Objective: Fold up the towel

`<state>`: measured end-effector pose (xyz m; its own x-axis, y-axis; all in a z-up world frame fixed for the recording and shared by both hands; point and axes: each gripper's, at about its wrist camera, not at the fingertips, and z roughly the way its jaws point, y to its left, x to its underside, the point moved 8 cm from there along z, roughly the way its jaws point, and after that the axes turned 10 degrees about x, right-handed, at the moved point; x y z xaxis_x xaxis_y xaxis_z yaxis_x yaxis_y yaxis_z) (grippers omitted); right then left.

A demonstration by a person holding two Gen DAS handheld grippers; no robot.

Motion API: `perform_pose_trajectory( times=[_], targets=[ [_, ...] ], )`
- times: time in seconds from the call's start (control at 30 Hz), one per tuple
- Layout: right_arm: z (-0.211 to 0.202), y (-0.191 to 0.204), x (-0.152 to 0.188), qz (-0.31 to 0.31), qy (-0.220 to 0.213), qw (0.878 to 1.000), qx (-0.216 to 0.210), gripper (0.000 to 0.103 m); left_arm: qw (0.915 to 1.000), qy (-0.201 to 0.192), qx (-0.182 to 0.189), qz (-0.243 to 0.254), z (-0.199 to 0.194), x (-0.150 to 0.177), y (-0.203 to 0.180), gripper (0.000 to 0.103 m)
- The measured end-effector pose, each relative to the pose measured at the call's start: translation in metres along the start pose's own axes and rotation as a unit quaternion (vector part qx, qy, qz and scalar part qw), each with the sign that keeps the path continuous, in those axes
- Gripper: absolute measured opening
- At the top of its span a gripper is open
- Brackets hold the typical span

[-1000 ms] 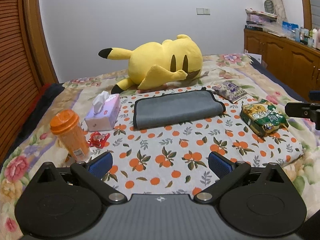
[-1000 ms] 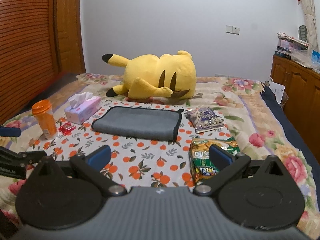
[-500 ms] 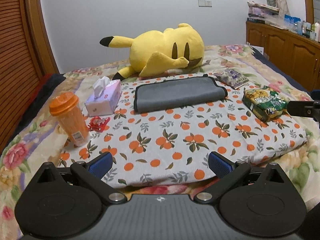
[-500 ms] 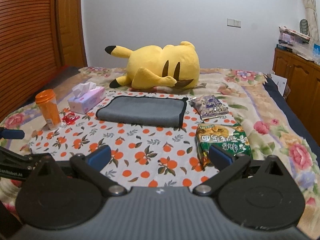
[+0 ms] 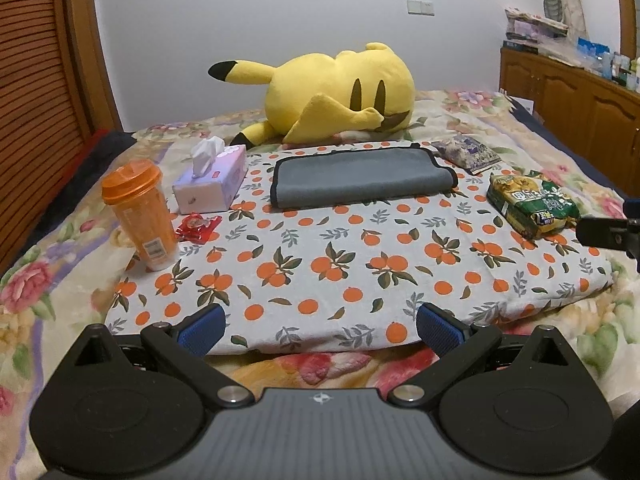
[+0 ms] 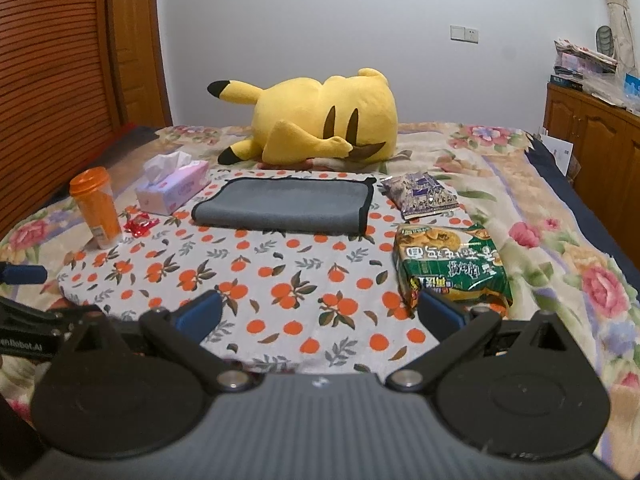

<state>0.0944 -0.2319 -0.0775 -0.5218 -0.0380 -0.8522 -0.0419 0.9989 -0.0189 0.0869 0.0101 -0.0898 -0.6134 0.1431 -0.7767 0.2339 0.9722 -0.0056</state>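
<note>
A grey towel [image 5: 360, 176] with a black hem lies folded flat at the far side of an orange-print cloth [image 5: 340, 264] on the bed; it also shows in the right wrist view [image 6: 284, 206]. My left gripper [image 5: 320, 330] is open and empty, held over the cloth's near edge, well short of the towel. My right gripper [image 6: 320, 312] is open and empty, over the near part of the cloth. Part of the right gripper [image 5: 608, 232] shows at the right edge of the left wrist view.
A yellow plush toy [image 5: 340, 94] lies behind the towel. A tissue box [image 5: 212, 184], an orange cup [image 5: 138, 208] and a red wrapper [image 5: 198, 228] are at the left. A green snack bag [image 6: 452, 264] and a purple packet [image 6: 420, 196] are at the right. A wooden cabinet [image 5: 580, 96] stands far right.
Both grippers have drawn back toward the near edge of the bed, away from the towel. Both stay open. The towel has not moved.
</note>
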Motion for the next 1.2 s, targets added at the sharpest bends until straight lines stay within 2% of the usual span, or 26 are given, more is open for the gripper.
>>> perform_pose_trajectory(
  times=[0.17,0.77,1.2],
  targets=[
    [-0.004,0.001,0.002,-0.003,-0.010,1.000,0.003,0.103,1.0000,-0.006,-0.004,-0.004,-0.004,0.003,0.002,0.103],
    [0.002,0.000,0.007,-0.010,-0.001,1.000,0.017,0.103,0.9995,-0.029,-0.013,-0.007,-0.012,0.003,0.005,0.103],
    [-0.005,-0.004,0.002,0.000,-0.028,0.999,0.021,0.103,0.9967,-0.081,-0.010,-0.006,-0.028,-0.008,0.003,0.103]
  ],
)
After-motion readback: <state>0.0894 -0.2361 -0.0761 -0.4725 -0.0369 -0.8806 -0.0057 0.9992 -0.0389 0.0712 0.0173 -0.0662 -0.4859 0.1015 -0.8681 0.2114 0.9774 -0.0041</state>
